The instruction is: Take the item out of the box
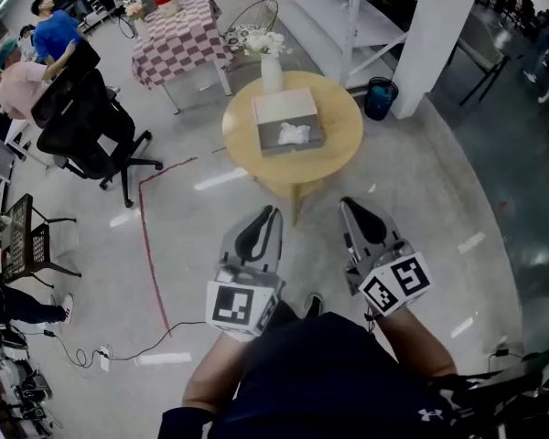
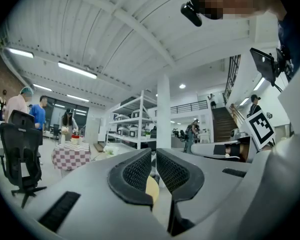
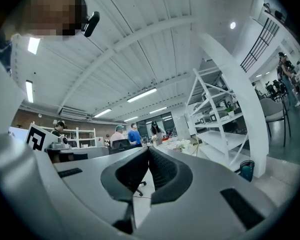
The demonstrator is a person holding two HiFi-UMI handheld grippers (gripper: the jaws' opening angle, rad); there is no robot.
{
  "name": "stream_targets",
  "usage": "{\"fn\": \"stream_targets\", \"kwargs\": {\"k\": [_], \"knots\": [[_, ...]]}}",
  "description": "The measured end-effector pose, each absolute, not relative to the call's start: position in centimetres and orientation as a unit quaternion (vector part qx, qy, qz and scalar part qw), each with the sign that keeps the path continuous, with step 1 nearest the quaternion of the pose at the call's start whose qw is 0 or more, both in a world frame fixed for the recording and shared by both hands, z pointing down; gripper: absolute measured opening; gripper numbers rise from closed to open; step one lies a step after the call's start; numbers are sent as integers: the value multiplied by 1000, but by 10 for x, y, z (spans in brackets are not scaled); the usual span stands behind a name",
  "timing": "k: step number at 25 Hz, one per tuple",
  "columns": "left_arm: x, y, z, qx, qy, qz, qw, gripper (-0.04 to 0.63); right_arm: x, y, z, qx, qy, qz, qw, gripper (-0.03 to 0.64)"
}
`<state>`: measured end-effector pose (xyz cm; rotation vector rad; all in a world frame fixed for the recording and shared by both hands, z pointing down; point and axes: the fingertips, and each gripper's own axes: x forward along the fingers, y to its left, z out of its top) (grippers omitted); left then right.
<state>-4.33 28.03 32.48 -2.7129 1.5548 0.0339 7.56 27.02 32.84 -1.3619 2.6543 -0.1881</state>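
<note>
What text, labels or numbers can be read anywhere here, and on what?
No readable words or numbers in any view.
Square black-and-white marker on the left gripper, another on the right gripper: patterns only.
White logo on the person's dark clothing: a symbol, no letters.
Grey open box on the round wooden table: no print visible.

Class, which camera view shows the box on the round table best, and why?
The head view: it looks down into the open box on the round table, with the white item inside. The left gripper view shows only a yellow sliver, probably the table; the right gripper view shows no box.
</note>
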Motion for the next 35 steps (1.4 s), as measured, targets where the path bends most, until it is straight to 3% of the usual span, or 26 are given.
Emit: {"fn": "stream_targets", "kwargs": {"k": [13,35], "knots": [[-34,243,345,-863,504,-6,-5,44,91,237,346,-451,886,-77,68,12],[-72,67,357,-869,493,-6,-37,44,75,71,359,-482,870,-96,33,12]]}}
